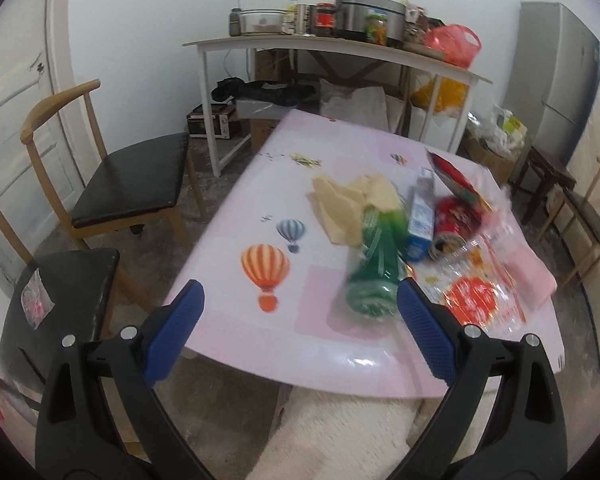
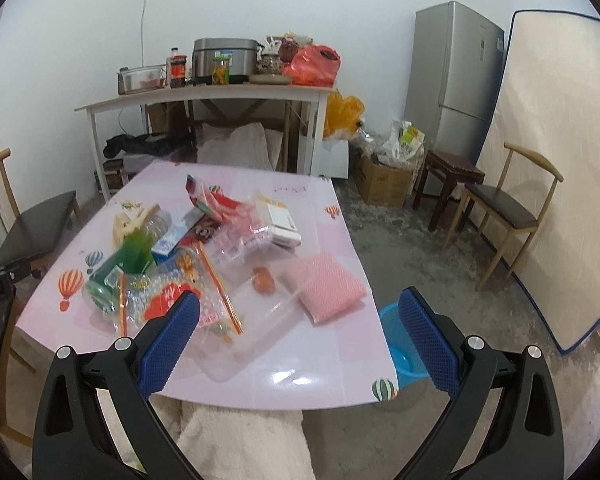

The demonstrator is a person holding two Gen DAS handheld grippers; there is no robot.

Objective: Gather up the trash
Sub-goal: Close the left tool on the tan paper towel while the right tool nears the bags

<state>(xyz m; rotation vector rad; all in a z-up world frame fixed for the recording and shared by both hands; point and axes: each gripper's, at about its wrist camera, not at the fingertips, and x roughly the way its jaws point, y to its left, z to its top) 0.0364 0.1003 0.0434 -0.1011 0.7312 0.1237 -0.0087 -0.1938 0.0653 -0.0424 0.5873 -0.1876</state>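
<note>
Nothing collected yet: both my left claw (image 1: 298,306) and right claw (image 2: 300,314) gape wide, empty. The green plastic bottle (image 1: 374,268) lies on the pink balloon-print table (image 1: 236,216) (nearest left); next, close around it.

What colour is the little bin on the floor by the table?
Bright blue. The bin shows best in the right wrist view, partly behind the gripper finger.

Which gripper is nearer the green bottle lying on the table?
Left. The left gripper has the green bottle just beyond its right finger; the right gripper sits further right, above the clear plastic tray.
</note>
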